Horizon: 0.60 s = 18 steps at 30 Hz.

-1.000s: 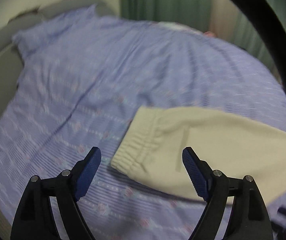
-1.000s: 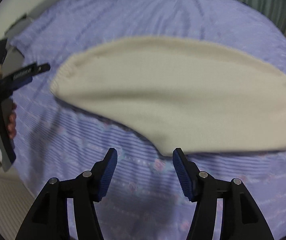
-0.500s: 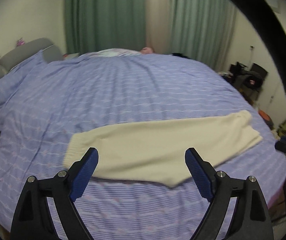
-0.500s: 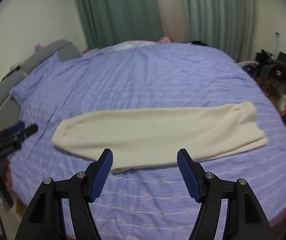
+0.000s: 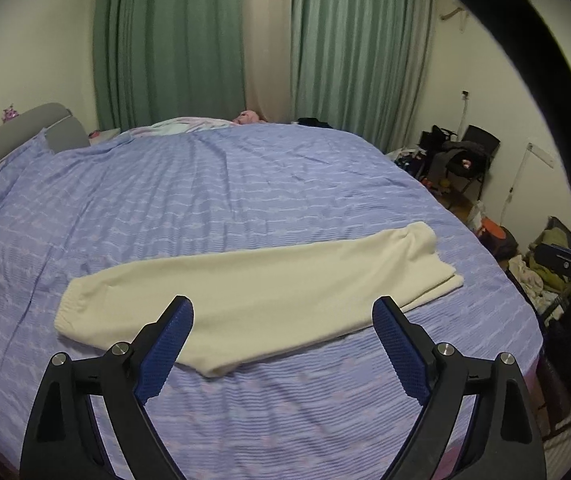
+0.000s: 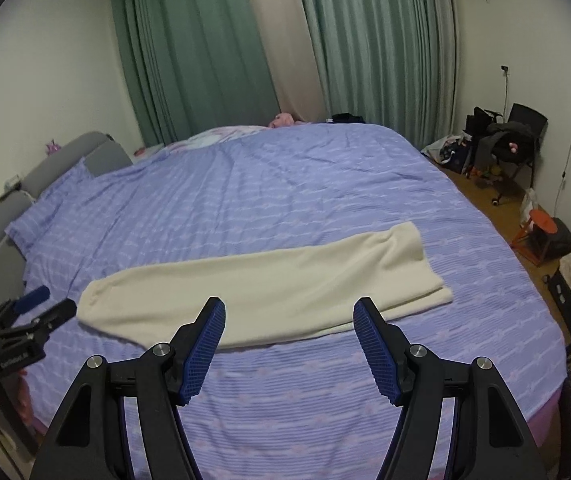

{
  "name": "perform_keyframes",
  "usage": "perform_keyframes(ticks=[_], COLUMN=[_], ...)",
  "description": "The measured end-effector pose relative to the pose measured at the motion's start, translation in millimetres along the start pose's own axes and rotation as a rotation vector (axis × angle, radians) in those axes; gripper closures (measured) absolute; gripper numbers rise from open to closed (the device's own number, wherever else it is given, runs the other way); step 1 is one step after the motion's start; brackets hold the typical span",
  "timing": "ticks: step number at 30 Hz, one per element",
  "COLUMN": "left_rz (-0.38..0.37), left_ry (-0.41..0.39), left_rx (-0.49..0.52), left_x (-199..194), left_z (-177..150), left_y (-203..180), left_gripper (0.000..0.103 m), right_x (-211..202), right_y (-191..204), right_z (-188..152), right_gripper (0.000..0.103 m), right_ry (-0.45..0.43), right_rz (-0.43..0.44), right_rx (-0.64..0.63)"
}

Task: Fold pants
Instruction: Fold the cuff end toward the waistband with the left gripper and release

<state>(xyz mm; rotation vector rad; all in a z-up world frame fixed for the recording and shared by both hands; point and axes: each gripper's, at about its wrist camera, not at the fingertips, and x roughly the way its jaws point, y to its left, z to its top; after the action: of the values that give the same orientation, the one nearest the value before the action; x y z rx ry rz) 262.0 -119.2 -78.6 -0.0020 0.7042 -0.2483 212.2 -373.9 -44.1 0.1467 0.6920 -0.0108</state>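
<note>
The cream pants (image 5: pixel 253 292) lie flat on the purple bedspread (image 5: pixel 245 184), folded lengthwise into 1 long strip, waistband toward the grey headboard (image 5: pixel 25 128). The left gripper (image 5: pixel 283 308) hangs above the pants, jaws wide and opening, holding nothing. The right gripper (image 6: pixel 289 310) hangs likewise, jaws apart and empty.

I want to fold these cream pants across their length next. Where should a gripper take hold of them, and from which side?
Probably the elastic end of the cream pants, at left on the purple bedspread. It lies flat, so come from that open left edge, sliding one finger under and pinching the thick gathered band. The left gripper hangs empty above, jaws opening; the stacked ends at right could take the right gripper.
</note>
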Motion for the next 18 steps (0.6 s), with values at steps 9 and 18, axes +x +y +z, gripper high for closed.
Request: perform_keyframes(ticks=[9, 18], left_rz=[0.085, 0.089], left_ry=[0.031, 0.109], left_rx=[-0.118, -0.101], left_x=[38.9, 127.8], left_z=[-2.5, 18.6], left_y=[-113.1, -184.7], left_gripper=[0.01, 0.009], right_x=[26.6, 119.0], right_y=[-129.5, -218.6], right_z=[12.7, 12.8], right_gripper=[0.036, 0.036], right_ry=[0.025, 0.126], right_rz=[0.061, 0.074], right_rx=[0.0, 0.148])
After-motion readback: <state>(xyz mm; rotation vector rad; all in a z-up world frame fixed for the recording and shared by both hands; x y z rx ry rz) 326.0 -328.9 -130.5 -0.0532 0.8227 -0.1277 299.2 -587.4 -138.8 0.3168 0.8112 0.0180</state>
